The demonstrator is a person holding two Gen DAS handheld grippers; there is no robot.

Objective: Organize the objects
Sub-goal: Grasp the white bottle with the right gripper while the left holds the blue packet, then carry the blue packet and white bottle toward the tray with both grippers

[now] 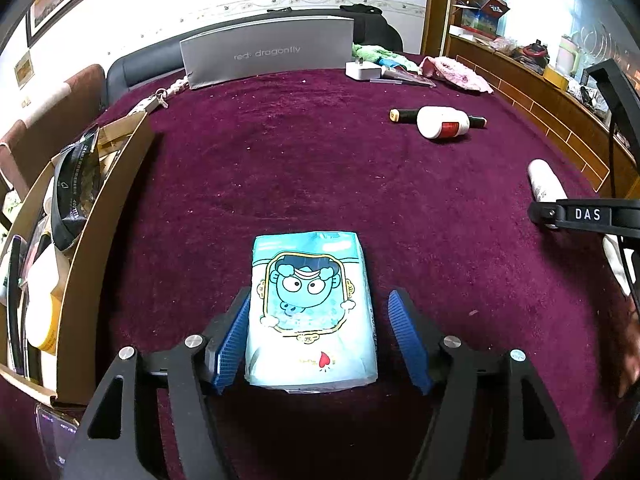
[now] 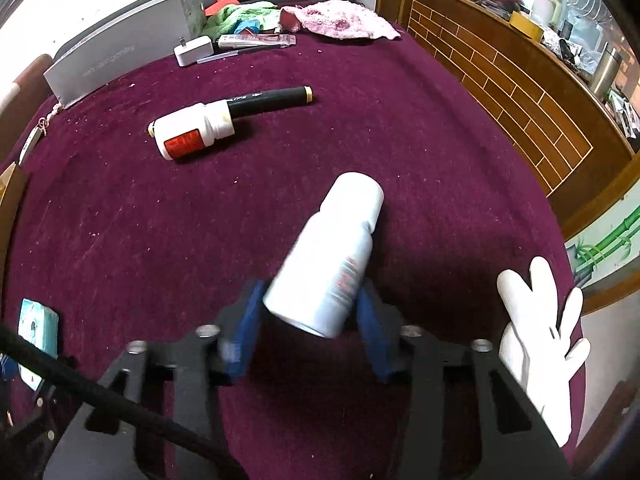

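Note:
A light-blue tissue pack [image 1: 310, 308] with a cartoon face lies on the maroon cloth [image 1: 320, 184]. My left gripper [image 1: 319, 295] straddles it, open: the left blue pad sits against the pack's side and the right pad stands clear of it. In the right wrist view a plain white bottle [image 2: 332, 256] lies tilted between the blue pads of my right gripper [image 2: 312, 286], which is shut on its lower end. The same bottle [image 1: 544, 184] shows at the right edge of the left wrist view, and the tissue pack [image 2: 38, 322] at the far left of the right one.
A red-labelled white bottle [image 2: 192, 136] and a black marker [image 2: 276, 98] lie mid-table. A cardboard box [image 1: 104, 216] full of items stands on the left. A grey box [image 1: 268, 54], a charger [image 1: 360, 70] and cloths sit at the back. A white-gloved hand [image 2: 536, 344] is at the right.

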